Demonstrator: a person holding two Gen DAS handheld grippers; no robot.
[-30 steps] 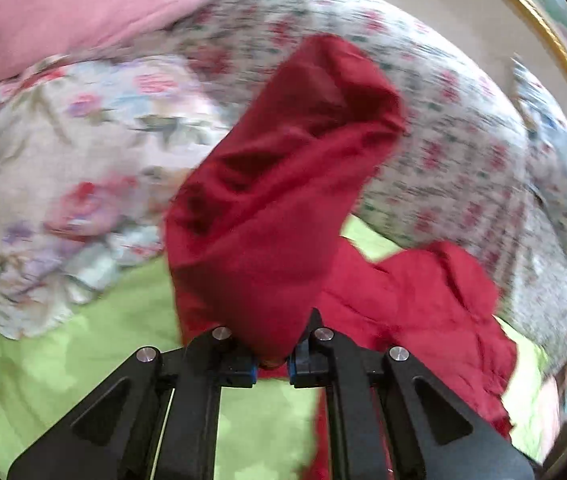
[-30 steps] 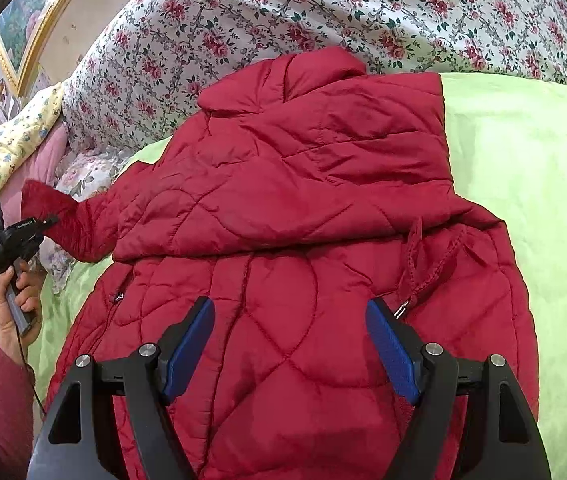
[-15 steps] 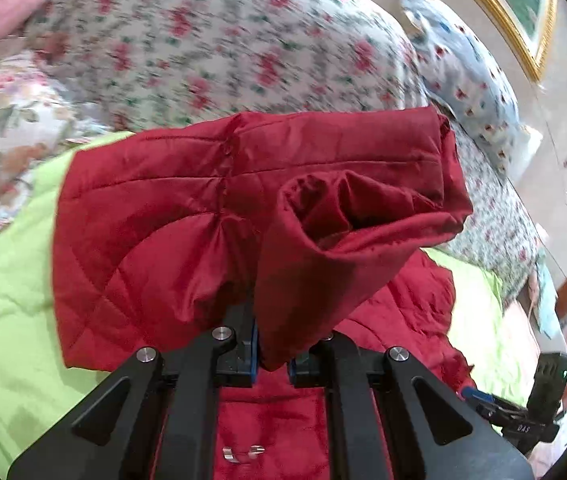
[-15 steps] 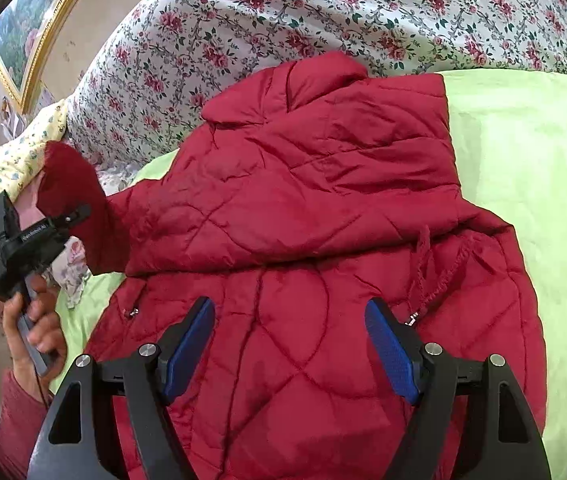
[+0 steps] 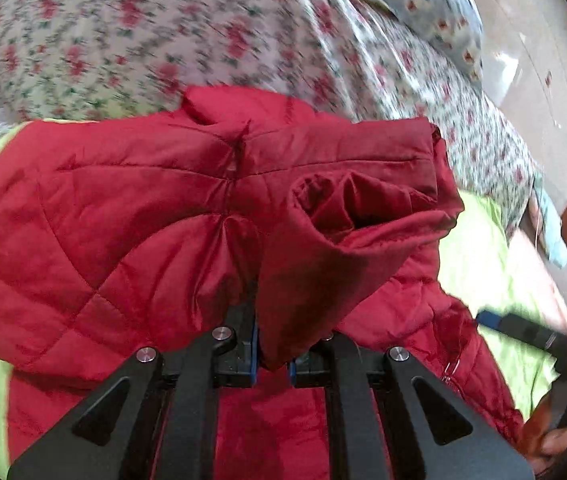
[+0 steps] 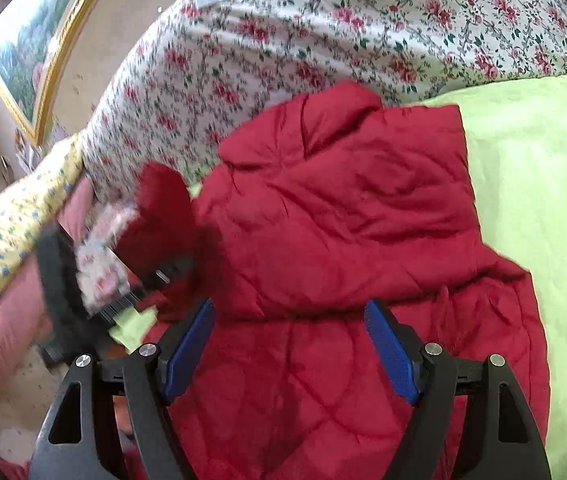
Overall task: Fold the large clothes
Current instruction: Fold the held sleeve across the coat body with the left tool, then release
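A red quilted jacket (image 6: 343,216) lies spread on a lime-green bed sheet (image 6: 531,168). My left gripper (image 5: 273,364) is shut on the cuff of the jacket's sleeve (image 5: 347,240) and holds it lifted over the jacket body (image 5: 103,216). The open sleeve end faces the camera. In the right wrist view the left gripper (image 6: 151,280) and the raised sleeve (image 6: 163,208) show blurred at the jacket's left side. My right gripper (image 6: 289,344) is open and empty, low over the jacket's lower part.
A rose-print quilt (image 6: 323,40) is heaped behind the jacket. Pink and yellow floral pillows (image 6: 15,216) lie at the left. A gold-framed picture (image 6: 31,48) hangs on the wall. Bare green sheet lies right of the jacket. The right gripper (image 5: 531,332) shows at the left view's edge.
My left gripper has carried the sleeve from out at the jacket's side up and inward over the jacket body. The right gripper stayed open and moved closer to the jacket.
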